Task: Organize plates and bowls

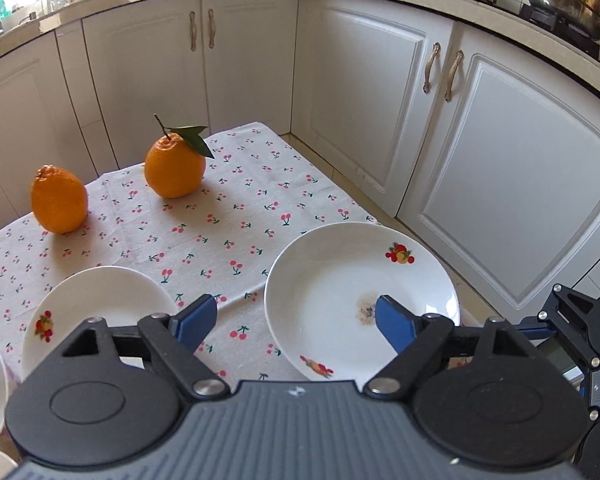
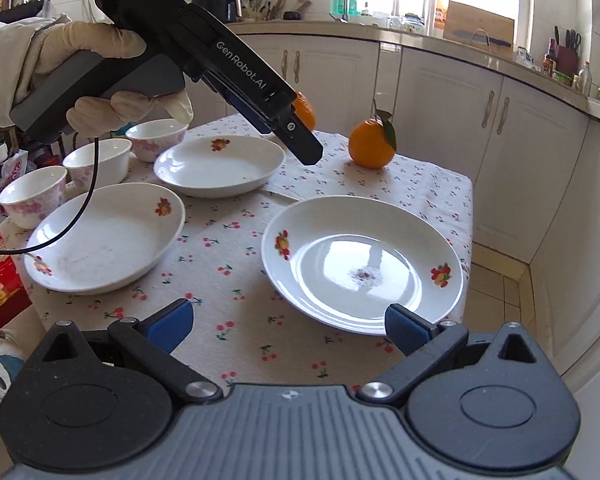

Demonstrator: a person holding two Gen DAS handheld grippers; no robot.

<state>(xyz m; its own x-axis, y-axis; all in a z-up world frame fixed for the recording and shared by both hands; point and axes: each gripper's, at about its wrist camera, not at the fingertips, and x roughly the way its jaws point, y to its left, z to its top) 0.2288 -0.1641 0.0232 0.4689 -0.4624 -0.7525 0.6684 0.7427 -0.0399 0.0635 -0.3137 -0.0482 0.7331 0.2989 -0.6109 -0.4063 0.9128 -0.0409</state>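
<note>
On the desk (image 2: 428,196), covered with a cherry-print cloth, three white plates lie apart from each other. The nearest plate (image 2: 360,260) sits at the right edge of the desk, with a small dark stain in its middle. The right tool (image 2: 288,326) has its fingers wide apart, holding nothing, just in front of this plate. The left tool (image 1: 296,320) is also spread apart and empty, above the same plate's left rim. Three small bowls (image 2: 100,160) stand in a row at the far left, behind the left plate (image 2: 104,240). Two oranges (image 1: 174,168) rest at the far side.
</note>
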